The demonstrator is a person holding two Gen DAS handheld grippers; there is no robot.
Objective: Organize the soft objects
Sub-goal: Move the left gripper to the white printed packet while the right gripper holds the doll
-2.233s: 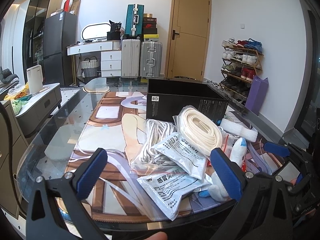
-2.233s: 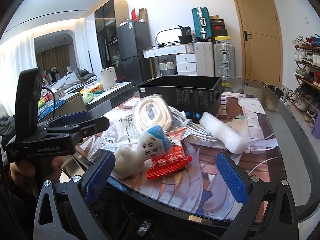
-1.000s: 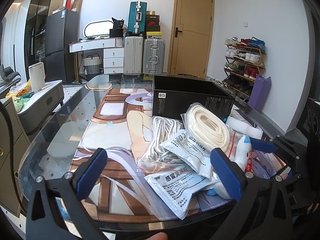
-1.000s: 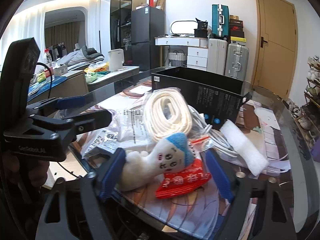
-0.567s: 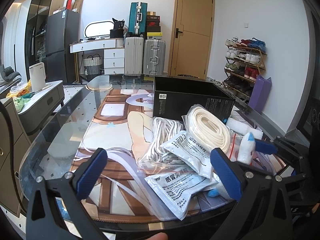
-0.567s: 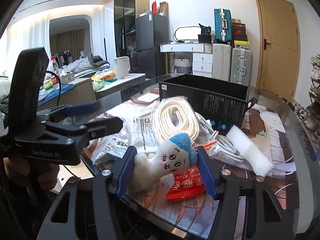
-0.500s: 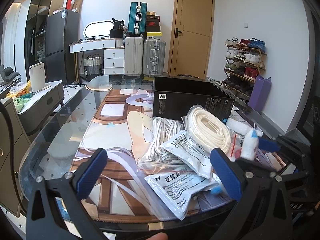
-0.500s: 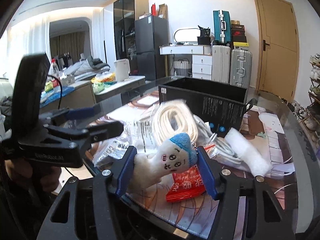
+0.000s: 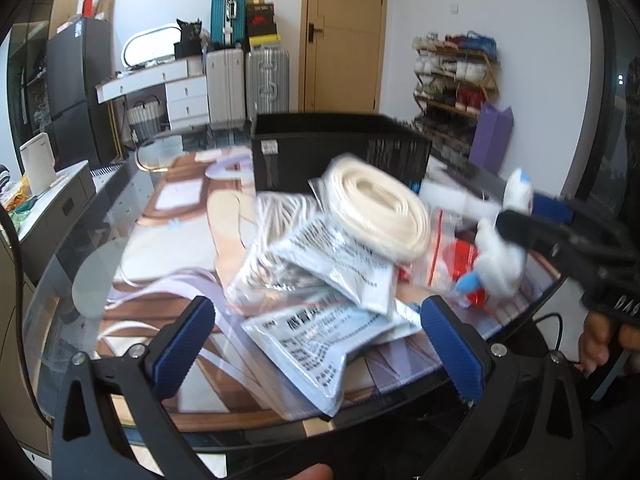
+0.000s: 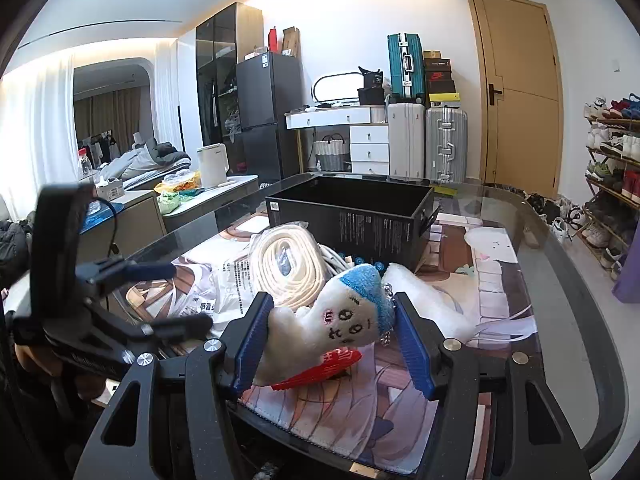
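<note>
My right gripper (image 10: 332,332) is shut on a white plush toy (image 10: 340,320) with a blue cap and holds it lifted above the mat; the plush toy also shows at the right of the left wrist view (image 9: 500,256). An open black box (image 10: 352,220) stands behind the pile. A bagged coil of cream rope (image 9: 380,212), white printed pouches (image 9: 328,332), a red packet (image 10: 320,370) and a white foam strip (image 10: 424,300) lie on the mat. My left gripper (image 9: 320,340) is open and empty in front of the pouches.
The glass table (image 10: 560,280) carries a printed mat (image 9: 172,240). Suitcases (image 10: 424,136), a white dresser (image 10: 352,140) and a door (image 10: 520,92) stand at the back. A shoe rack (image 10: 616,152) lines the right wall. A counter with a kettle (image 10: 212,172) stands left.
My right gripper closed on the plush toy and lifted it off the red packet. My left gripper shifted a little; its view is blurred.
</note>
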